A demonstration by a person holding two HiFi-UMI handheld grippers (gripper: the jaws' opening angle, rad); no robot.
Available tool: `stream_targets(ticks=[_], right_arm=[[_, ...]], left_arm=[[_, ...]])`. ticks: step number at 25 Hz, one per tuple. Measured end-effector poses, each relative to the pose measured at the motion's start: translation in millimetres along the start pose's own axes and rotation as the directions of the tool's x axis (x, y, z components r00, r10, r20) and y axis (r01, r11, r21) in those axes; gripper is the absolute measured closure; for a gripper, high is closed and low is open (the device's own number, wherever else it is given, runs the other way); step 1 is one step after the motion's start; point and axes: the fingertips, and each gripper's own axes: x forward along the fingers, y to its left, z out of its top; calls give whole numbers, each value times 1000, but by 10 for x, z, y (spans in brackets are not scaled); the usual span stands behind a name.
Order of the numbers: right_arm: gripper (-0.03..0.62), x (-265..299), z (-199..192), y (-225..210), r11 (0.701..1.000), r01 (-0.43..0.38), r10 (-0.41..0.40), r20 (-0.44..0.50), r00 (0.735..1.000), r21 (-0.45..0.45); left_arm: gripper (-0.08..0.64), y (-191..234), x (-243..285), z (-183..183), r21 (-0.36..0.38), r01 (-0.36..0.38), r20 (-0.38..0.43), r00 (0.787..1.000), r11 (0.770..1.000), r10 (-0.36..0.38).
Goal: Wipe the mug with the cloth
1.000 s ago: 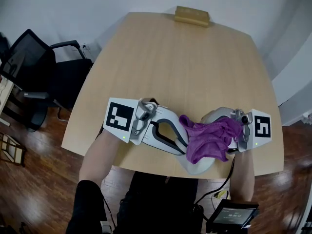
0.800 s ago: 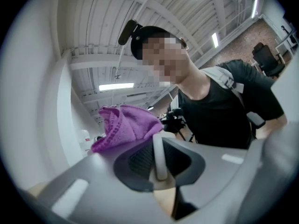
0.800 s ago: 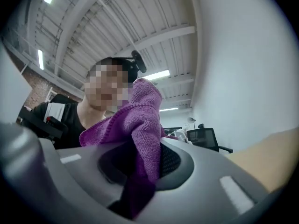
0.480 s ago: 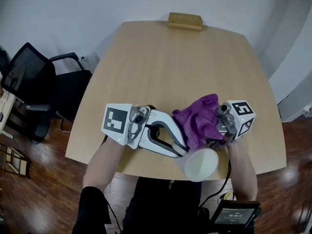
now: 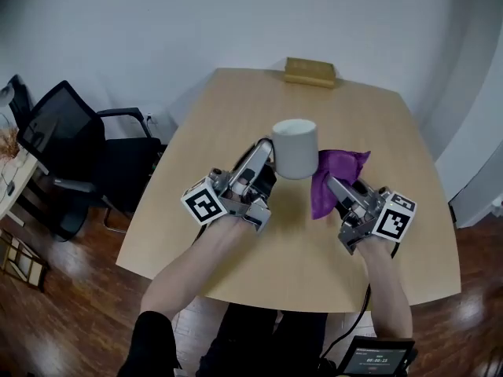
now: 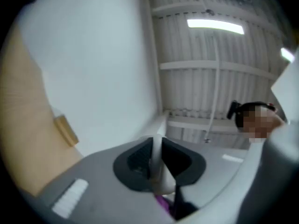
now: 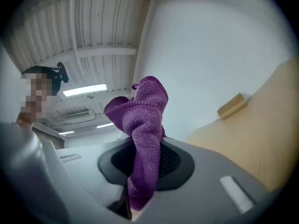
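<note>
Just changed: the mug [image 5: 296,148] was low at the near edge of the surface [image 5: 236,104] a second ago, with the cloth [image 5: 333,178] pushed against it. Half a second ago its mouth faced the head camera with the cloth just clear of it. Now it is up over the middle of the surface, roughly upright, with the cloth hanging just to its right.
Meaning for the task: this looks like a turn of the mug between wiping passes, probably from its inside or near side to the outer wall. The wiping itself seems part done, not finished.
Left gripper [image 5: 264,152]: fingers closed on the mug's white handle, which its own view shows clamped between the dark pads.
Right gripper [image 5: 333,185]: fingers pinched on the purple cloth, a bunch of it standing up out of them and the rest hanging below.
Mug and cloth: just beside each other. Whether they touch cannot be told.
Mug position: held in the air above the surface, not resting on it.
Count, task things: one mug, one cloth, two grippers.
Count, other things: one wooden block [image 5: 310,71] at the far edge, one office chair [image 5: 75,144] at the left, and one small screen [image 5: 377,359] at the near right.
</note>
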Motion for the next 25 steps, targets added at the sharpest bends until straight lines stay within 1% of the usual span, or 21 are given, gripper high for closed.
stream_targets(ticks=[1,2,3,4,5,7,9,10,11,12,14,15,16,17,18,19,20,22,23,24,25], right_arm=[[515,-12,101,48,998,11,-9,43,999,-56],[515,-5,169,137,992,15,-6,69,998,-127],[515,18,208,250,979,13,3,80,997,-202],[515,49,224,368,963,5,17,81,997,-268],[515,80,227,472,948,-5,32,80,996,-319],[515,120,215,600,922,-17,51,77,996,-386],[515,131,197,649,898,-13,47,66,997,-439],[515,139,175,672,880,-13,44,54,998,-475],[515,157,130,707,853,-20,43,31,999,-521],[515,185,57,755,818,-37,43,-2,999,-574],[515,249,-134,845,749,-78,34,-79,996,-658],[515,276,-213,862,725,-87,19,-106,994,-683],[515,297,-262,859,709,-82,-2,-119,993,-701],[515,310,-280,846,692,-65,-28,-117,993,-719],[515,315,-268,834,670,-39,-54,-101,993,-742],[515,317,-238,834,641,-11,-76,-78,994,-767],[515,316,-209,844,607,13,-96,-57,994,-795],[515,318,-202,869,522,42,-142,-39,989,-852],[515,331,-223,873,482,47,-164,-38,986,-875],[515,354,-257,862,450,45,-182,-42,982,-892],[515,383,-305,828,429,38,-200,-54,978,-903]], left_arm=[[489,181,-76,-9,-28,-81,10,997,996,82],[489,301,-132,-44,-40,-140,4,990,989,140],[490,366,-162,-89,-43,-178,-9,984,983,177],[490,390,-171,-132,-44,-200,-20,980,979,199],[490,391,-168,-163,-55,-210,-22,978,976,209],[489,367,-147,-207,-102,-210,-7,978,972,210],[489,371,-144,-256,-136,-223,1,974,965,225],[489,403,-164,-264,-168,-236,11,970,957,241],[489,446,-192,-252,-219,-243,32,966,945,256],[489,483,-220,-225,-276,-240,59,962,931,266],[489,515,-249,-164,-355,-212,106,959,911,264],[491,520,-254,-141,-380,-195,124,958,904,258],[489,526,-257,-123,-412,-173,142,958,895,250],[489,531,-258,-114,-455,-144,160,958,879,240],[489,530,-255,-116,-504,-112,173,958,857,227],[495,523,-247,-132,-553,-81,181,960,829,215],[498,509,-237,-159,-599,-54,185,961,799,204],[502,472,-217,-219,-676,-10,191,964,737,187],[502,446,-205,-231,-703,14,196,965,711,174],[502,408,-188,-225,-718,41,204,967,695,153],[502,361,-164,-205,-722,68,213,969,689,127]])
